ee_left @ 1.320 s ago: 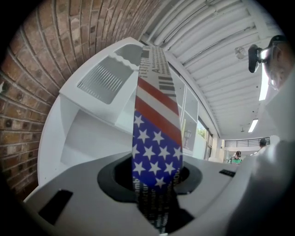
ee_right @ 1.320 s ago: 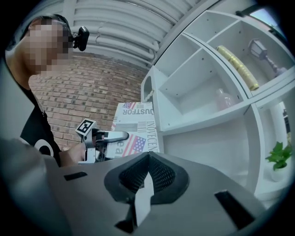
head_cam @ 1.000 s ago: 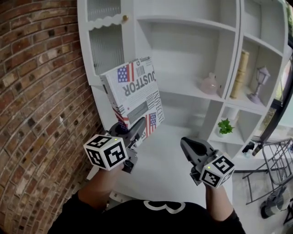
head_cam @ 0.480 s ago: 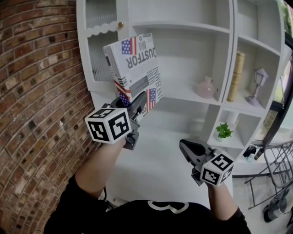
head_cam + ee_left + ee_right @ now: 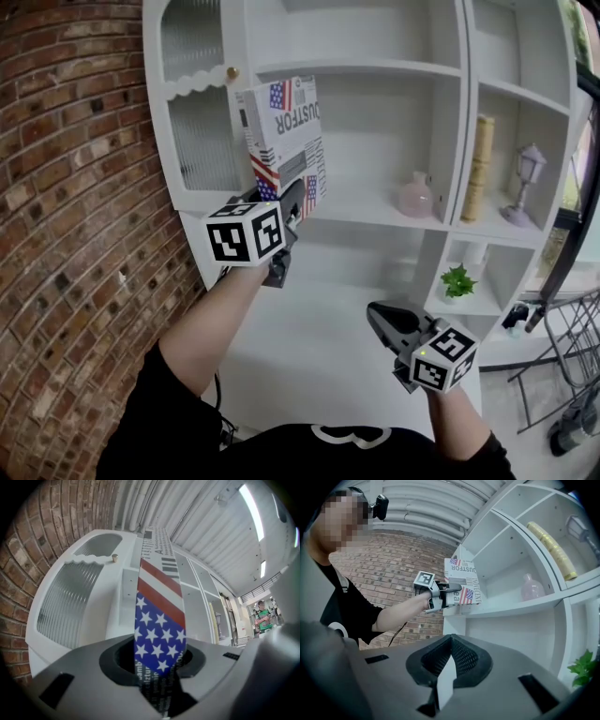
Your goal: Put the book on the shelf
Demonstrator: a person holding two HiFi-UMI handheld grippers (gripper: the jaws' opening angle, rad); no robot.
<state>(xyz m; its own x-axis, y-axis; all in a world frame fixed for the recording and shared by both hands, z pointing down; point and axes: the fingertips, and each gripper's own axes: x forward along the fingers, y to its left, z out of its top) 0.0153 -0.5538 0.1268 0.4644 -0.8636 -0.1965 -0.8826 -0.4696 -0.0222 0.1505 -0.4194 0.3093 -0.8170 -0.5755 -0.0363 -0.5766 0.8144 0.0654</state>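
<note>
- The left gripper [image 5: 292,199] was clamped on the book [image 5: 286,139]. In the left gripper view both jaws [image 5: 159,660] pressed the lower end of the flag-printed cover [image 5: 159,616].
- The book rose from the jaws standing on end, leaning a little to the left, its printed cover facing right and toward me.
- The book was held high at the left end of the white shelf unit [image 5: 375,208], just right of the ribbed-glass door [image 5: 199,141] and in front of the open middle bay.
- From the right gripper view, the book's [image 5: 464,581] lower edge sat close over the front of the shelf board. I could not tell whether it touched.
- The left forearm was bare and stretched up and away toward the far shelf, with the marker cube turned back to the head camera.
- The right gripper [image 5: 386,321] hung low and near the body, well apart from the book, pointing up and left.
- Its jaws [image 5: 447,667] were together at the tips with nothing between them.
- Further right on that shelf stood a pink vase [image 5: 415,195], with a green plant [image 5: 457,279] in the bay below.
- A brick wall [image 5: 75,234] lay to the left.
</note>
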